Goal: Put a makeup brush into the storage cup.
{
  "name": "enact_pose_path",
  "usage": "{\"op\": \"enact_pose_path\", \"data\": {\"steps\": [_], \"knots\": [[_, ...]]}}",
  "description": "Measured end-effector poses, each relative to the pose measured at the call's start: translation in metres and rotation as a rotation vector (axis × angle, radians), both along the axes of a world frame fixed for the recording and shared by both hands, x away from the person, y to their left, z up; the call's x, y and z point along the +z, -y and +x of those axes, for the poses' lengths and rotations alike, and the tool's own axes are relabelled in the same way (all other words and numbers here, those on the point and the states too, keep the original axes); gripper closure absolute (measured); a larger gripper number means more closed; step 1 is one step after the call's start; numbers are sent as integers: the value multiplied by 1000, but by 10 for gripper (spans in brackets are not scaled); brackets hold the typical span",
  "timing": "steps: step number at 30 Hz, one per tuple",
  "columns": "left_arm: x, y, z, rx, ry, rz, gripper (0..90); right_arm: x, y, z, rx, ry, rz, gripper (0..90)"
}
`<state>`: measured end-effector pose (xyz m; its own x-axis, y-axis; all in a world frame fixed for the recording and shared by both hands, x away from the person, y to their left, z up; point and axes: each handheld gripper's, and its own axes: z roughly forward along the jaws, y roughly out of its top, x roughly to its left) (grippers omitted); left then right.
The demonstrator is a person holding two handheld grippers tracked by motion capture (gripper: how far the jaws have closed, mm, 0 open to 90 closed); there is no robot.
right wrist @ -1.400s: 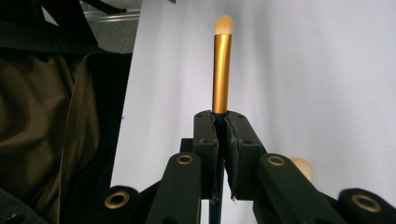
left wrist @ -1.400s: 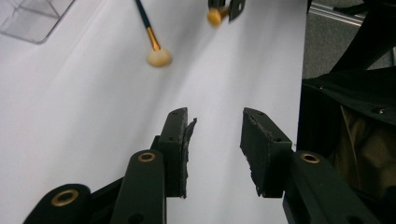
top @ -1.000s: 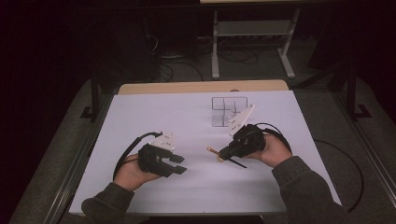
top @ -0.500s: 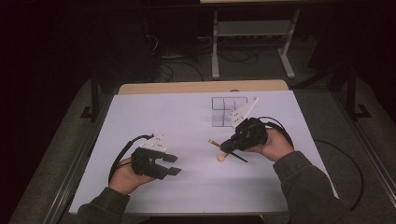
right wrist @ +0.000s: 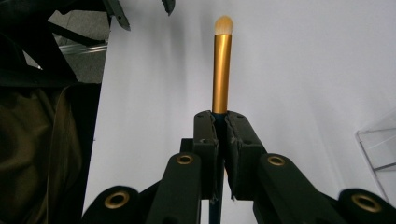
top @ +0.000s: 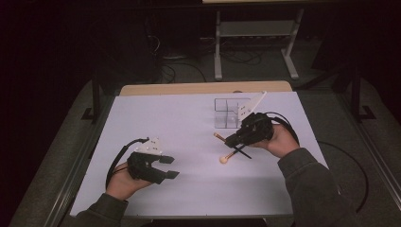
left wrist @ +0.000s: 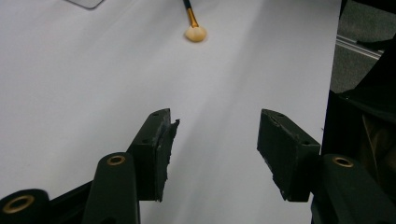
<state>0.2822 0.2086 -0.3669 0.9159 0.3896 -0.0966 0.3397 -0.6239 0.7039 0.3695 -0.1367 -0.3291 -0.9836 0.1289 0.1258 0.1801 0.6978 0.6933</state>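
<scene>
From the high view, one white table (top: 189, 118) carries one clear divided box (top: 226, 113) at about one o'clock from the table's middle, and the right gripper's grey plate covers part of the box's right side. Two grippers show. The right gripper (top: 232, 142) sits just below the box and pinches one makeup brush (top: 227, 156). The brush's pale tuft lies at about seven o'clock from the gripper, low over the table, though whether it touches is hard to tell. A second thin stick with an orange end crosses near the jaws, toward ten o'clock, too small to make out clearly. The left gripper (top: 169, 166) lies at about eight o'clock from the table's middle, well apart from the brush. Its jaws are spread with nothing between them, and they have just been opening. Both sleeves are cut off by the bottom edge.

In the left gripper view, the two black jaws stand apart over bare table (left wrist: 93, 70). The brush (left wrist: 194, 29) shows at twelve o'clock, its handle cut off by the top edge. One box corner (left wrist: 84, 3) peeks in at eleven o'clock.

In the right gripper view, the jaws are pressed together on the brush (right wrist: 222, 60), whose gold part and tuft point to twelve o'clock. The handle is hidden behind the jaws. The box (right wrist: 380, 149) is cut off at three o'clock.
</scene>
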Motion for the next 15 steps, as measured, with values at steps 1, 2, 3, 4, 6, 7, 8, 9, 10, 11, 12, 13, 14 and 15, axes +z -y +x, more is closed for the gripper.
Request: {"op": "enact_pose_path", "data": {"steps": [1, 2, 3, 4, 6, 7, 8, 9, 10, 11, 12, 13, 14, 15], "knots": [[-1, -1, 0, 1, 3, 0, 433, 0, 0, 1, -1, 3, -1, 826], [-1, -3, 0, 3, 6, 0, 427, 1, 0, 1, -2, -1, -1, 826], [-2, -3, -1, 9, 5, -2, 423, 1, -1, 2, -3, -1, -1, 826], [-3, -4, -1, 8, 5, 0, 420, 1, -1, 3, 1, 5, -2, 826], [-4, -6, -1, 12, 12, -2, 413, 2, -1, 4, 1, 7, -5, 826], [-5, -6, -2, 17, 11, -5, 409, 3, -1, 4, -3, -1, -6, 826], [-5, -7, -2, 17, 11, -5, 405, 3, -1, 5, -2, 5, -6, 826], [-6, -7, -2, 18, 12, -6, 404, 4, -1, 5, -6, 7, -6, 826], [-6, -7, -2, 18, 13, -5, 404, 4, -1, 6, -6, 6, -5, 826], [-6, -7, -3, 18, 15, -4, 402, 5, 0, 6, -9, 7, -6, 826], [-6, -7, -3, 17, 17, -5, 400, 6, 0, 6, -10, 10, -5, 826], [-7, -7, -3, 19, 17, -9, 399, 6, 0, 7, -10, 10, -1, 826], [-7, -7, -3, 19, 18, -9, 396, 7, 1, 7, -18, 8, -1, 826], [-7, -7, -3, 20, 20, -10, 394, 8, 1, 8, -17, 12, -1, 826]]}}
